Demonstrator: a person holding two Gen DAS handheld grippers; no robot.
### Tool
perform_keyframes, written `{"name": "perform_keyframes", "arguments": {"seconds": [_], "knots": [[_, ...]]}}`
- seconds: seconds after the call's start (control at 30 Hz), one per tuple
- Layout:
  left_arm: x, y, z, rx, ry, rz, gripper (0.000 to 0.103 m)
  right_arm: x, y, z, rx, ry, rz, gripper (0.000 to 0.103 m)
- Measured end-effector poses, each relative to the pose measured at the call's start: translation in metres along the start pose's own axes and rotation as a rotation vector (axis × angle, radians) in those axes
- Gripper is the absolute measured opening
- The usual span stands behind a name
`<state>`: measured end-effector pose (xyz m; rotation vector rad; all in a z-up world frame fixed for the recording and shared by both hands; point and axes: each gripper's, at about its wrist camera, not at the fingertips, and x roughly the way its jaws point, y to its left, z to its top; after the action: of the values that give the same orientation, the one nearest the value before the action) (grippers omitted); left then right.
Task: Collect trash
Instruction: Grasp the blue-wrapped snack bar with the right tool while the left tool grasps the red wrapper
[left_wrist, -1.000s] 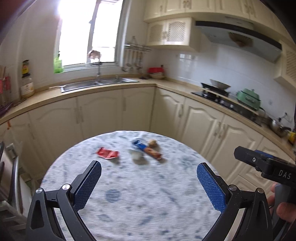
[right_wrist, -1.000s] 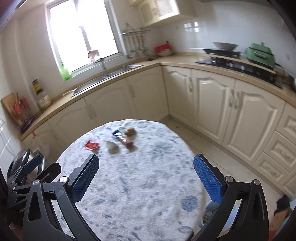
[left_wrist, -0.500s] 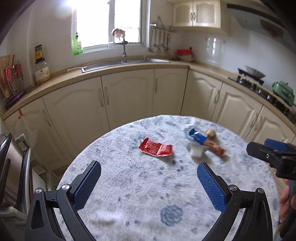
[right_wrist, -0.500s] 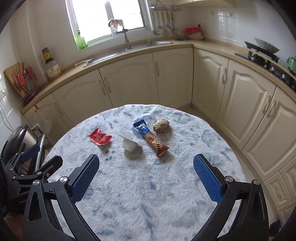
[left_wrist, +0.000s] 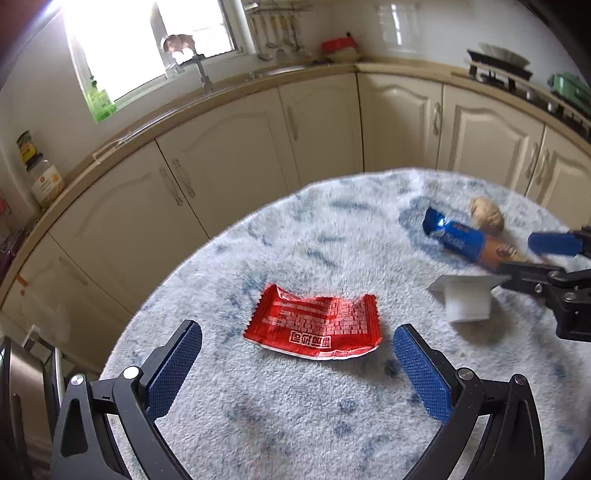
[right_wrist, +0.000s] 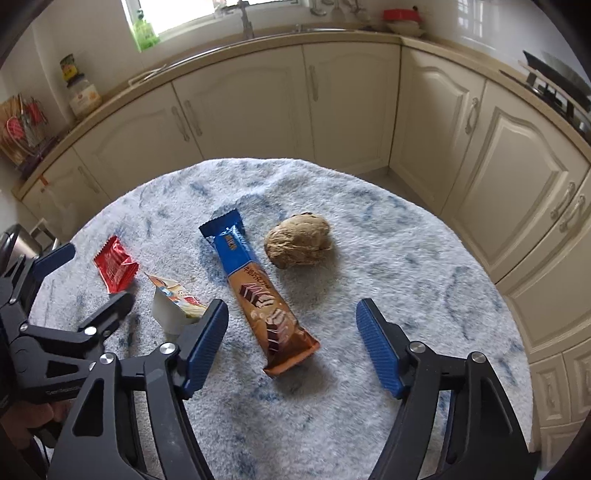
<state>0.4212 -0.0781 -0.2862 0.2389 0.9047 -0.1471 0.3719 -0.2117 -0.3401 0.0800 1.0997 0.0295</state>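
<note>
Fingers of the right gripper (right_wrist: 291, 345), closing but unclenched, straddled the snack bar wrapper (right_wrist: 258, 295); the left gripper (left_wrist: 297, 373) stood released at 6 o'clock of the red wrapper (left_wrist: 314, 326). Approach step; next, lower and clamp.

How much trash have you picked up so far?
None yet. All four pieces lie on the table: red wrapper, white cup, long snack wrapper, brown lump. The left hand-held gripper is open before the red wrapper; the right hand-held gripper, just narrowing, straddles the long one.

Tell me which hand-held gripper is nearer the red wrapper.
Left. The left hand-held gripper is open right in front of the red wrapper. The right hand-held gripper is further off, straddling the blue and brown bar wrapper.
</note>
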Motion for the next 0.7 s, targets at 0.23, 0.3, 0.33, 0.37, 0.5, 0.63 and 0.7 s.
{"name": "perform_keyframes", "arguments": {"seconds": [0.23, 0.3, 0.33, 0.37, 0.5, 0.63, 0.7], "knots": [[0.02, 0.013, 0.006, -0.059, 0.008, -0.162, 0.065, 0.003, 0.028, 0.0, -0.115, -0.013, -0.03, 0.02], [0.022, 0.01, 0.006, -0.048, -0.005, -0.166, 0.054, 0.0, 0.034, -0.004, -0.131, -0.012, -0.02, 0.019], [0.024, 0.011, 0.007, -0.06, -0.003, -0.198, 0.037, -0.002, 0.036, -0.007, -0.126, -0.011, -0.01, 0.019], [0.025, 0.012, 0.006, -0.073, -0.001, -0.215, 0.028, -0.005, 0.036, -0.011, -0.121, -0.01, -0.008, 0.019], [0.031, 0.018, 0.006, -0.102, 0.008, -0.26, 0.018, -0.018, 0.033, -0.024, -0.069, -0.009, 0.042, 0.019], [0.029, 0.033, 0.001, -0.181, 0.011, -0.333, 0.013, -0.036, 0.029, -0.036, -0.017, -0.015, 0.08, 0.019], [0.025, 0.038, -0.001, -0.199, -0.001, -0.347, 0.009, -0.046, 0.026, -0.041, 0.002, -0.024, 0.092, 0.019]]}}
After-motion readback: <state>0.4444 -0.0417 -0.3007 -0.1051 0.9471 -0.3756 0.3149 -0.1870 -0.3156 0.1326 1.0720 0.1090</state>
